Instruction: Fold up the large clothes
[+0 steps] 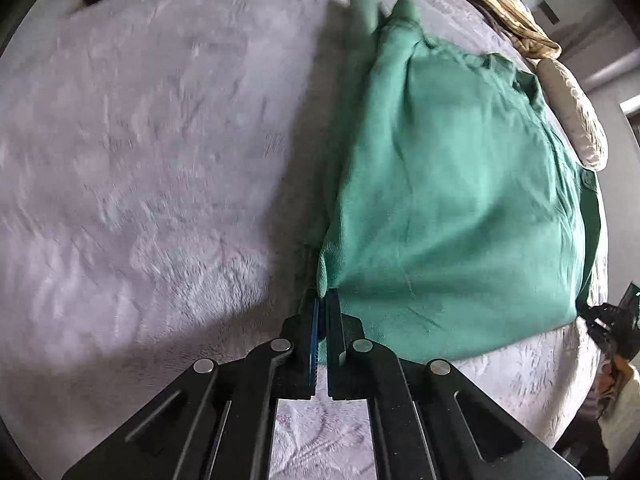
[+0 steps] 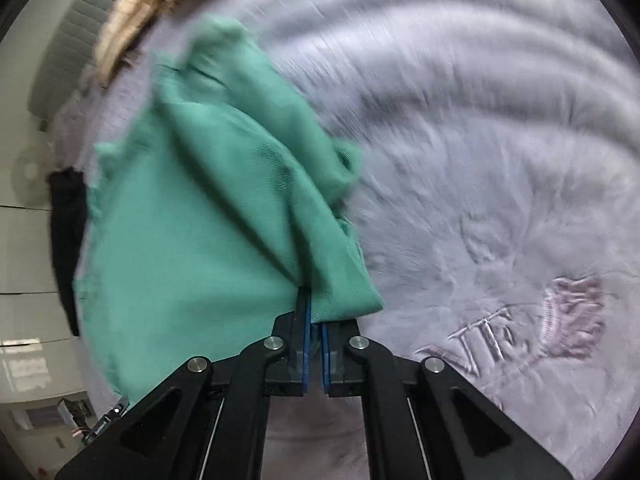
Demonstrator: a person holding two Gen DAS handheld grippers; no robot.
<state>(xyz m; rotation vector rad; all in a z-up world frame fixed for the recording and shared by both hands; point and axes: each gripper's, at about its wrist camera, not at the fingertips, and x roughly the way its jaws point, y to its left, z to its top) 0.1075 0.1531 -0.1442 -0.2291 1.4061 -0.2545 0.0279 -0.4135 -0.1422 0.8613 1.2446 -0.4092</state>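
Note:
A green garment point(image 1: 448, 184) lies partly lifted over a grey fleece blanket point(image 1: 152, 152). My left gripper point(image 1: 323, 300) is shut on the garment's lower left corner. In the right wrist view the same green garment point(image 2: 192, 232) hangs in folds from my right gripper point(image 2: 315, 312), which is shut on its lower right corner. The cloth stretches away from both grippers toward the far edge of the blanket point(image 2: 500, 160). The right wrist view is blurred by motion.
A beige cloth point(image 1: 516, 20) and a white pillow point(image 1: 572, 112) lie along the far right edge of the bed. A dark item point(image 2: 68, 240) lies at the left edge in the right wrist view. Embroidery point(image 2: 532, 336) marks the blanket.

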